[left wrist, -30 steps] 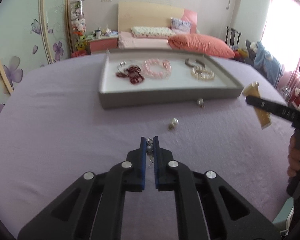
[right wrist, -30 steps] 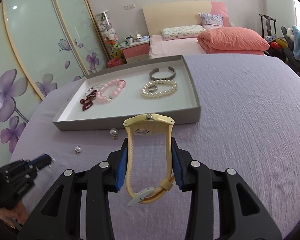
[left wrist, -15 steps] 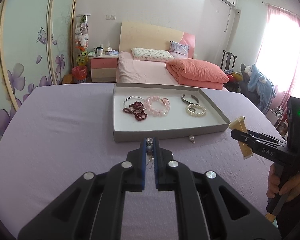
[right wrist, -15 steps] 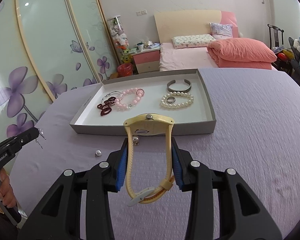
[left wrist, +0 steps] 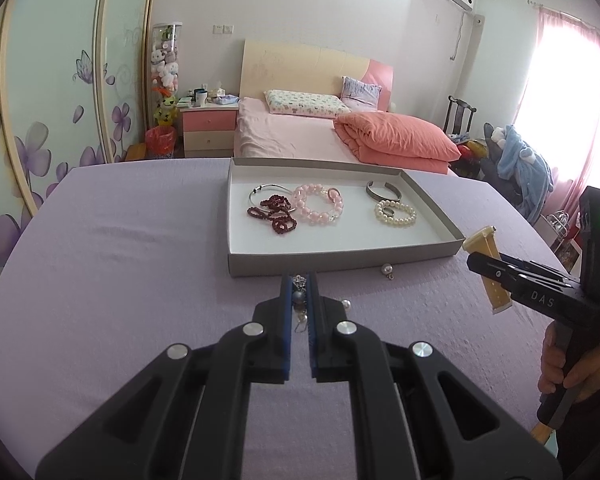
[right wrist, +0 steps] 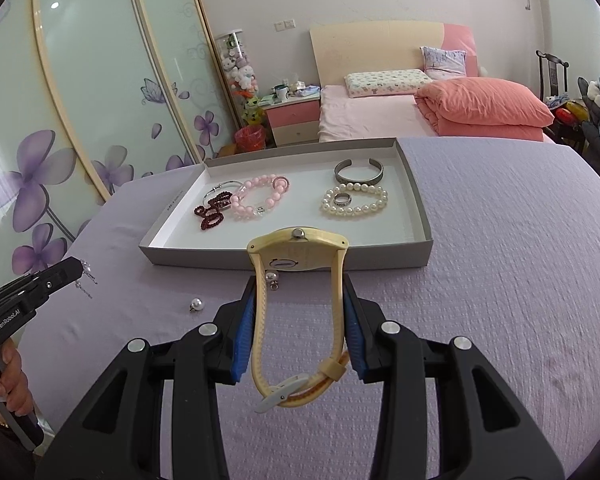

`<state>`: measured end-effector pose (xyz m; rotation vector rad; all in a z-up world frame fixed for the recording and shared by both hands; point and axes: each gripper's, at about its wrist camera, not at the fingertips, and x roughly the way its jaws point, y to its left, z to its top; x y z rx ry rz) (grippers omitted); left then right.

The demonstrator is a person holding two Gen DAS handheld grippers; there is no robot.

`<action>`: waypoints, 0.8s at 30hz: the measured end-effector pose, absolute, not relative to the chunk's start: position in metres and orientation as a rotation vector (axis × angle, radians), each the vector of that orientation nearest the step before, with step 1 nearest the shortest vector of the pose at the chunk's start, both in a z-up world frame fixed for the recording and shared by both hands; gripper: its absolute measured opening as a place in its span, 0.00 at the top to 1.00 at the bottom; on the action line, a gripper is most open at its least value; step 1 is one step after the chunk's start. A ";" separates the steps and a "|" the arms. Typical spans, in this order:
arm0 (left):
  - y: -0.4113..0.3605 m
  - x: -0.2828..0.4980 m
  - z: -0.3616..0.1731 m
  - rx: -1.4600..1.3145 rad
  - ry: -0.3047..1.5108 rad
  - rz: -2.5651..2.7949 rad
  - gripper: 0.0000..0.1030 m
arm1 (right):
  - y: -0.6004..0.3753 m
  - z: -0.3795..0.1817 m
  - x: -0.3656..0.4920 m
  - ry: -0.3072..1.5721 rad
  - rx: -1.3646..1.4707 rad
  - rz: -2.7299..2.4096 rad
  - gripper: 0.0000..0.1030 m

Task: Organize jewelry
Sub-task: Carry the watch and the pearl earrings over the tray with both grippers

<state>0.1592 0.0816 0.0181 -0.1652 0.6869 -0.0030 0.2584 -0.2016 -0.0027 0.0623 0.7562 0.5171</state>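
My left gripper (left wrist: 299, 280) is shut on a small dangling earring (left wrist: 299, 298) and holds it above the purple cloth, just short of the tray's front wall. The grey tray (left wrist: 340, 257) holds a dark red bead bracelet (left wrist: 274, 214), a pink bead bracelet (left wrist: 318, 208), a metal cuff (left wrist: 382, 190) and a pearl bracelet (left wrist: 394, 213). My right gripper (right wrist: 299, 284) is shut on a yellow wristwatch (right wrist: 300, 250), its case up and its strap looped between the pads. Two loose pearl earrings (right wrist: 196, 303) (right wrist: 272, 278) lie on the cloth before the tray.
The purple cloth-covered table (left wrist: 120, 260) spreads wide to the left of the tray. Behind it stand a pink bed (left wrist: 300, 136), a nightstand (left wrist: 208, 128) and flowered wardrobe doors (right wrist: 80, 120). A person's hand (left wrist: 568, 364) grips the right tool's handle.
My left gripper has risen with the earring, so the tray now appears from higher up. The right gripper has kept nearly still, with the watch in it throughout.
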 end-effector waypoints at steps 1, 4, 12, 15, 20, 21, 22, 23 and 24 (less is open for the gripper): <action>0.082 0.159 0.018 -0.165 0.688 -0.003 0.93 | -0.201 -0.003 0.258 0.757 0.062 0.518 0.61; 0.082 0.161 0.017 -0.164 0.692 -0.005 0.93 | -0.202 -0.003 0.259 0.757 0.060 0.518 0.61; 0.084 0.168 0.023 -0.153 0.678 0.004 0.93 | -0.206 0.010 0.272 0.723 0.046 0.492 0.61; 0.088 0.174 0.027 -0.159 0.672 0.010 0.93 | -0.206 0.022 0.283 0.687 0.042 0.472 0.61; 0.095 0.195 0.035 -0.175 0.662 0.017 0.93 | -0.197 0.034 0.309 0.632 0.024 0.428 0.61; 0.097 0.201 0.037 -0.181 0.659 0.019 0.93 | -0.195 0.034 0.316 0.627 0.026 0.422 0.61; 0.098 0.205 0.037 -0.184 0.657 0.019 0.93 | -0.194 0.033 0.321 0.626 0.027 0.419 0.61; 0.099 0.212 0.039 -0.190 0.653 0.018 0.93 | -0.192 0.032 0.329 0.624 0.029 0.417 0.61; 0.100 0.216 0.040 -0.192 0.649 0.017 0.93 | -0.189 0.030 0.336 0.624 0.029 0.413 0.61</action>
